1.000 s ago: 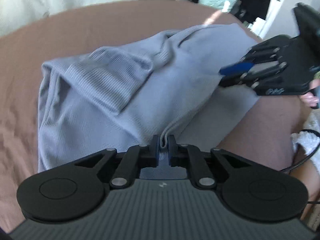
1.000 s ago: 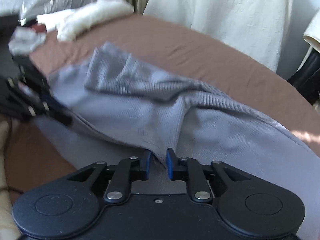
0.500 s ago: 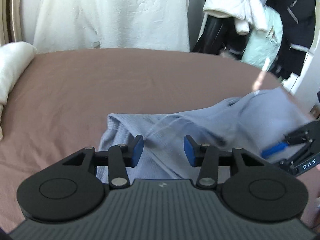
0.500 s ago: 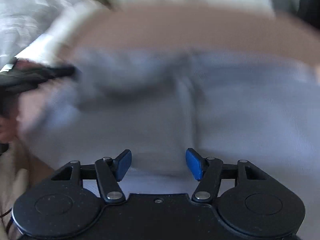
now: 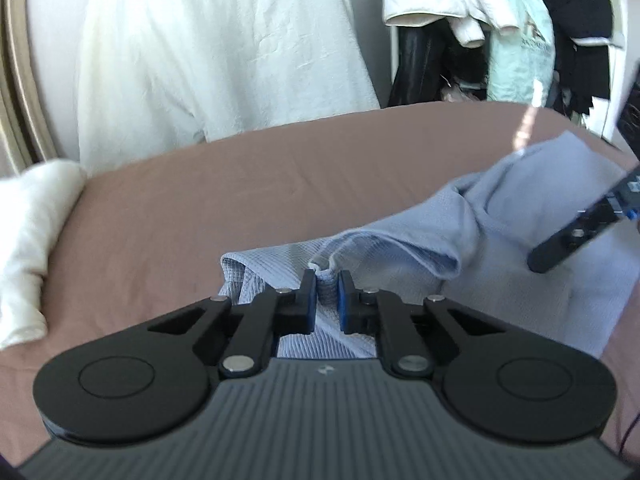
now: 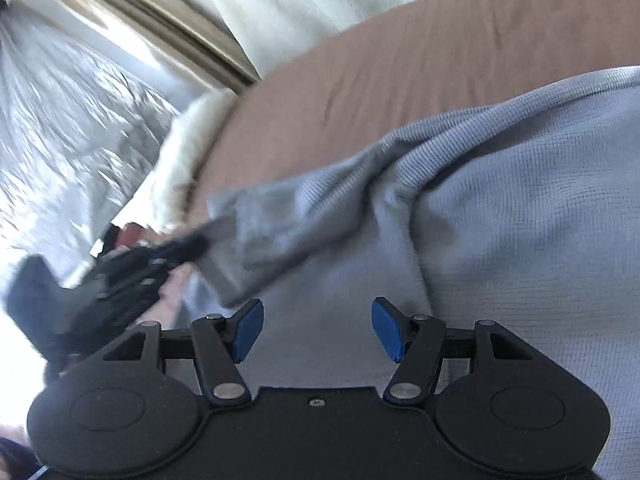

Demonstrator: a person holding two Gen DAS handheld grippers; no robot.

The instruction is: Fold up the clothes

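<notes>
A light blue ribbed garment (image 5: pixel 500 240) lies bunched on the brown bed (image 5: pixel 240 184). My left gripper (image 5: pixel 327 296) is shut on a fold of the garment's edge. The right gripper's fingers (image 5: pixel 576 236) show at the right of the left wrist view, over the cloth. In the right wrist view the garment (image 6: pixel 520 200) fills the right side, and my right gripper (image 6: pixel 316 326) is open and empty just above it. The left gripper (image 6: pixel 120 272) appears there at the left, blurred, at the garment's left edge.
A white fluffy blanket (image 5: pixel 28 240) lies at the bed's left edge. A white sheet (image 5: pixel 220 48) hangs behind the bed. Jackets and clothes (image 5: pixel 500 20) hang at the back right. A silvery crinkled cover (image 6: pixel 60 120) is on the left of the right wrist view.
Both grippers let go of the garment and opened half a second ago. The left gripper has since shut again on a fold of the edge. The right gripper stays open and has shifted.
</notes>
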